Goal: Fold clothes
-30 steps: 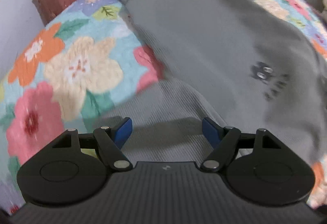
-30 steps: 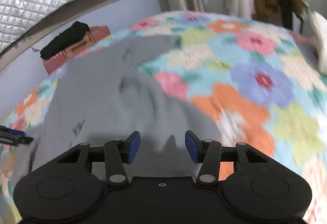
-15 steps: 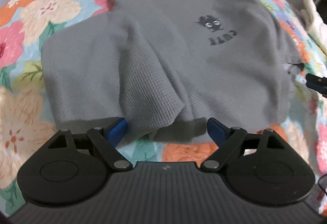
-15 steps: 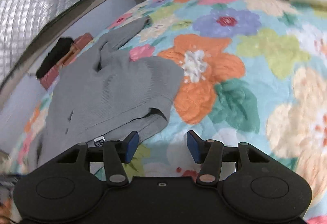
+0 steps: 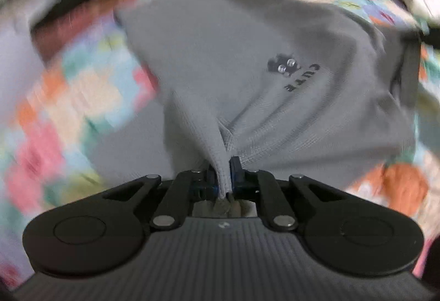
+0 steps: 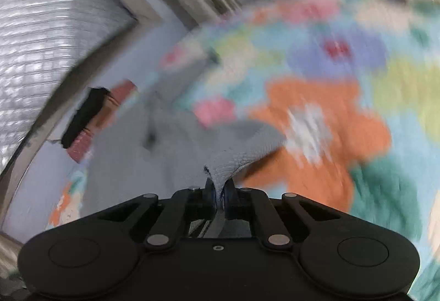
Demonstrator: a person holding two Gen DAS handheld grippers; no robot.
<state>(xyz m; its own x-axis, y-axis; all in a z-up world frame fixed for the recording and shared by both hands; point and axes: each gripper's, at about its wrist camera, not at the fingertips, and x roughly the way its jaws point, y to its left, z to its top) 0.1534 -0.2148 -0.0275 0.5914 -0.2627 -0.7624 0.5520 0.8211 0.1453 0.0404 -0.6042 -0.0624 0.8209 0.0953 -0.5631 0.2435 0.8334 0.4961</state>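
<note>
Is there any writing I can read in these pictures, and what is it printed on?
"CUTE": dark capital letters on the front of the grey shirt, running slantwise beside a small dark cartoon patch with two shiny eyes, seen from the left wrist.
Right wrist view: no readable text; the picture is blurred by motion.
Nothing readable on the floral bedspread or on either gripper.

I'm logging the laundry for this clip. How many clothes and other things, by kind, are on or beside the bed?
Grey shirt: 1
Black garment on the suitcase: 1
Red suitcase: 1
Floral bedspread: 1
Total: 4
</note>
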